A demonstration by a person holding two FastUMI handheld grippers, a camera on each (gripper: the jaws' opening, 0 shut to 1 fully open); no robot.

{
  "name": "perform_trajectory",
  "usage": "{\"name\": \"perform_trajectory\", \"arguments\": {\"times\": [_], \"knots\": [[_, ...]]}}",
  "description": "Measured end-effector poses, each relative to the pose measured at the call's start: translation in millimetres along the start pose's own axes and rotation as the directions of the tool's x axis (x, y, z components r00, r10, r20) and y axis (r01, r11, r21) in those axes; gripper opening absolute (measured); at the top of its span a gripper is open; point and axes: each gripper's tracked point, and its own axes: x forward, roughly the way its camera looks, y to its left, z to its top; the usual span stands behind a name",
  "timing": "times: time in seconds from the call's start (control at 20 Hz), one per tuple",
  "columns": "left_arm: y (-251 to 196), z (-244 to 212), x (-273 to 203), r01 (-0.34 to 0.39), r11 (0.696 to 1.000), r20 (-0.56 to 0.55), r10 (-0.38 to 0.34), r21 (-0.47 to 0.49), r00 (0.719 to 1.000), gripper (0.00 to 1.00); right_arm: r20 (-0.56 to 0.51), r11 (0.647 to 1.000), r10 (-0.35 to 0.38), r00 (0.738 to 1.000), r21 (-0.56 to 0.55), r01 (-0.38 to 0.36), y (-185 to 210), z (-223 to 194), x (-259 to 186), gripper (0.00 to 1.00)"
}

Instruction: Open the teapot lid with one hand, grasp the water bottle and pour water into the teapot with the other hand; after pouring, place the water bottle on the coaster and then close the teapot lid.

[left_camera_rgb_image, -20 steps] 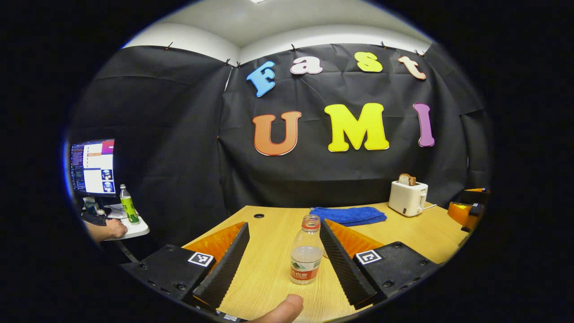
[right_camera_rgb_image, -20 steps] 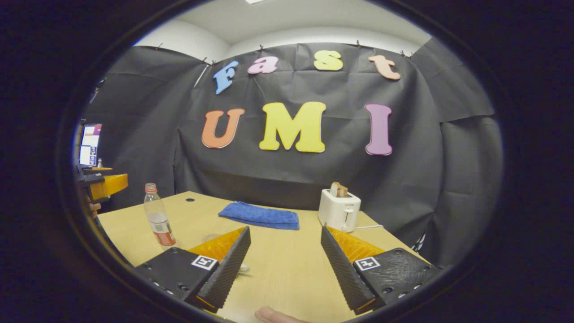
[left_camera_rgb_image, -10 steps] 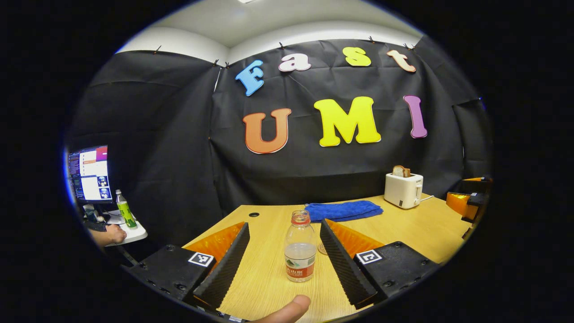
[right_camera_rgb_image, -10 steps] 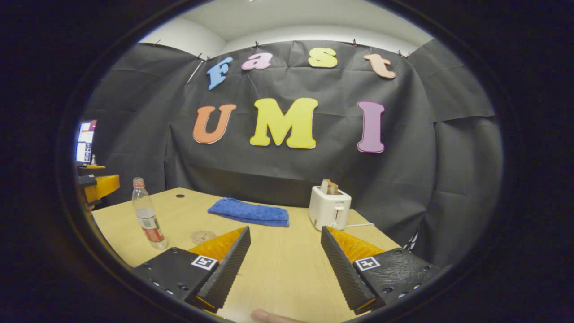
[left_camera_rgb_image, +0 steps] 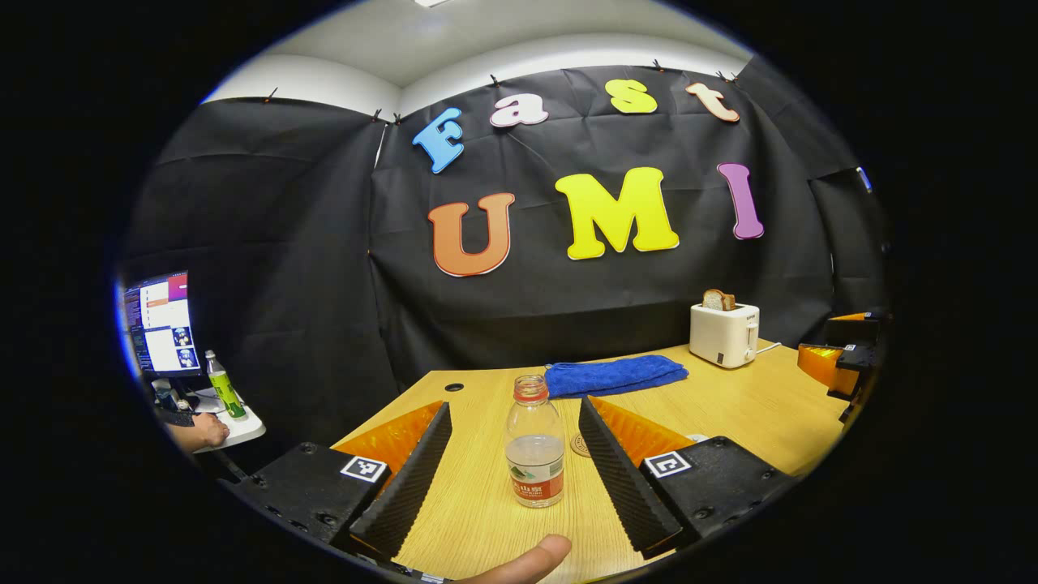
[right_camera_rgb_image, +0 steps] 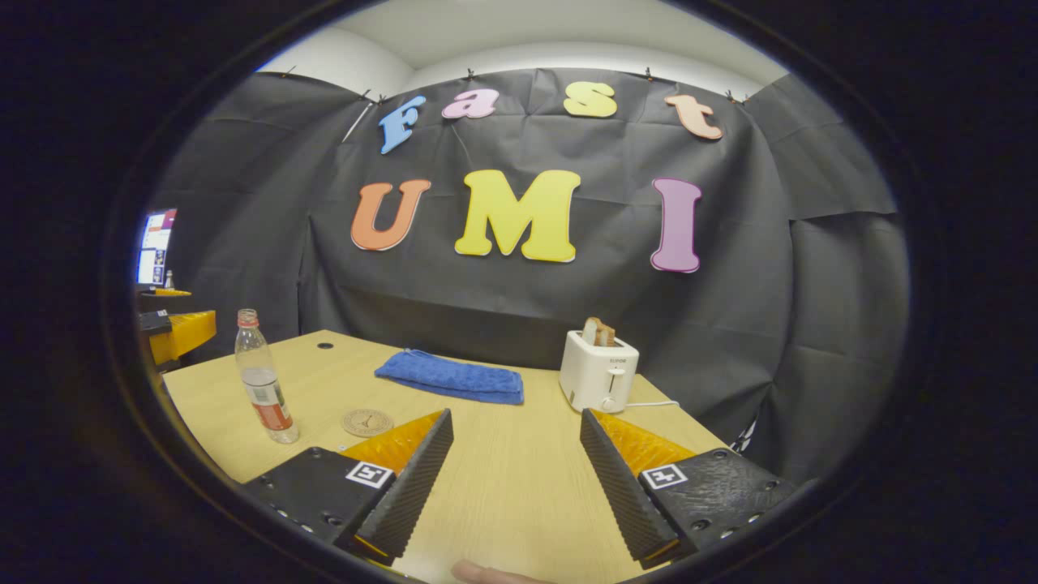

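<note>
Over the last second the left gripper (left_camera_rgb_image: 514, 466) has drawn back from the clear plastic water bottle with the red cap (left_camera_rgb_image: 534, 442), which now stands farther off between its spread fingers. The small round brown coaster (right_camera_rgb_image: 367, 422) has come into sight in the right gripper view, just beside the bottle on the light wooden table (right_camera_rgb_image: 503, 470).

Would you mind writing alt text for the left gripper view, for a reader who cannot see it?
A water bottle stands upright on a wooden table, between the open fingers of the left gripper, untouched. Behind it lie a round coaster, a blue towel and a white toaster.
</note>
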Motion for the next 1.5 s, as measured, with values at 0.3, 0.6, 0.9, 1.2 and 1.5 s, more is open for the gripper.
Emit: {"name": "perform_trajectory", "arguments": {"times": [0.3, 0.6, 0.9, 1.2, 1.5], "knots": [[5.8, -9.7, 5.8, -0.004, 1.000, -0.035, 0.003, -0.029, 0.999, 0.99, -0.006, 0.994, 0.088, 0.996, 0.073, -0.087, 26.5, -12.2, 13.4, 0.95], [6.2, -16.8, 11.2, -0.004, 0.999, -0.055, 0.002, -0.035, 0.999, 0.99, -0.014, 0.986, 0.152, 0.988, 0.073, -0.151, 74.8, -44.9, 43.6, 0.95], [17.6, -27.8, 20.0, -0.007, 0.998, -0.082, 0.001, -0.070, 0.997, 1.00, -0.025, 0.980, 0.185, 0.982, 0.076, -0.183, 116.3, -57.9, 69.8, 0.95], [51.7, -32.8, 25.2, -0.098, 0.989, -0.093, 0.088, -0.112, 0.992, 1.00, -0.056, 0.976, 0.214, 0.975, 0.059, -0.211, 155.2, -78.8, 90.1, 0.97], [59.1, -33.5, 27.4, -0.126, 0.987, -0.092, 0.117, -0.098, 0.989, 0.99, -0.075, 0.973, 0.220, 0.973, 0.092, -0.213, 159.6, -90.6, 94.3, 0.53]]}}
